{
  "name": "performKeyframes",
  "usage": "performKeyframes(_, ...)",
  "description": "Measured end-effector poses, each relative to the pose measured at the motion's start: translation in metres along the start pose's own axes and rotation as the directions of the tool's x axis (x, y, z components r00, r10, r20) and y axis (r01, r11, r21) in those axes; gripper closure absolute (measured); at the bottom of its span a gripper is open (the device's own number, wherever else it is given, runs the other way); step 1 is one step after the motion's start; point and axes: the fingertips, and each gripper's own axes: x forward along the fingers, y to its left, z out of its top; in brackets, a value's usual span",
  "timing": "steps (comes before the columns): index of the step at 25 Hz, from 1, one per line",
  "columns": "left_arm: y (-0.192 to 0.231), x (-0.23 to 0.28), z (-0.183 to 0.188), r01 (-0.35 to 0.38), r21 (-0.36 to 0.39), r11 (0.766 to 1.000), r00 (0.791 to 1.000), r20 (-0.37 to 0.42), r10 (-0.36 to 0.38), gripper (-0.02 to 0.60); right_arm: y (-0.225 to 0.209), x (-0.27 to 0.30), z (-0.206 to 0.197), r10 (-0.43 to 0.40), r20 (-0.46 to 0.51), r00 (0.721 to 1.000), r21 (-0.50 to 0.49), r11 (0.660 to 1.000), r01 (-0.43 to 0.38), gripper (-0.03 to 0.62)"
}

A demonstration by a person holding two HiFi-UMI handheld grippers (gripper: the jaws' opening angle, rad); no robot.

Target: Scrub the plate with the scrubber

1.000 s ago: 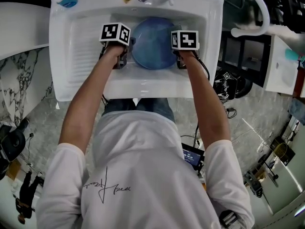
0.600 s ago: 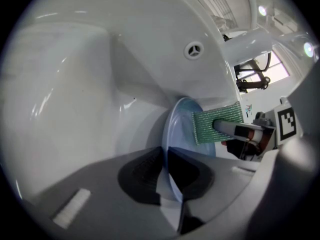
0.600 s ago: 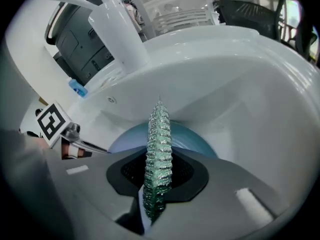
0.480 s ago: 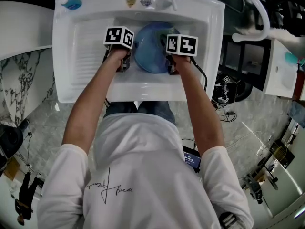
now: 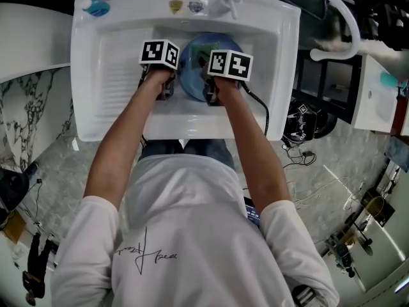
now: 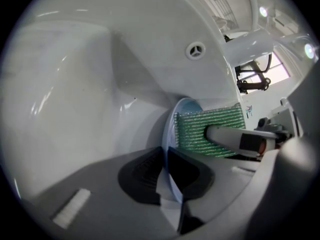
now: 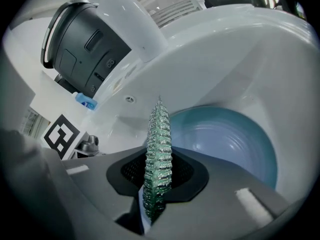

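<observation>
2 grips: left gripper fingers pinch the plate rim, right gripper fingers pinch the scrubber.

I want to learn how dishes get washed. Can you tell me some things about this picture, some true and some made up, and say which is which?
1. The plate is blue. True.
2. The right tool holds a yellow sponge. False: it is clamped on a green scrubber.
3. The left tool grips the plate by its rim. True.
4. The plate is lying on the floor. False: it is inside the white sink.
5. Both tools are holding the scrubber. False: only the right tool holds it, and the left tool holds the plate.
</observation>
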Motion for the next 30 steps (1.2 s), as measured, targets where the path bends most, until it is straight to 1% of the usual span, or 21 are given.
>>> performKeyframes(4, 0.0, 0.0, 0.0, 0.004, -0.001, 1.0, 1.0, 0.005, -0.004, 0.502, 0.002, 0.008, -0.011, 0.0, -0.014, 1.0, 0.029, 1.0, 0.0, 0.536)
performKeyframes(9, 0.001, 0.0, 0.001, 0.003, 0.002, 1.0, 1.0, 0.008, -0.003, 0.5, -0.01, 0.008, -0.013, -0.033, -0.024, 0.999, 0.038, 0.999, 0.033, 0.536)
performKeyframes(15, 0.0, -0.001, 0.001, 0.002, 0.004, 1.0, 1.0, 0.01, -0.002, 0.501, -0.028, -0.001, -0.007, -0.071, -0.018, 0.997, 0.032, 0.997, 0.071, 0.536)
performKeyframes(30, 0.002, 0.001, 0.002, -0.006, 0.002, 1.0, 1.0, 0.013, 0.006, 0.502, -0.059, -0.014, -0.006, -0.129, -0.021, 0.991, 0.024, 0.991, 0.129, 0.536)
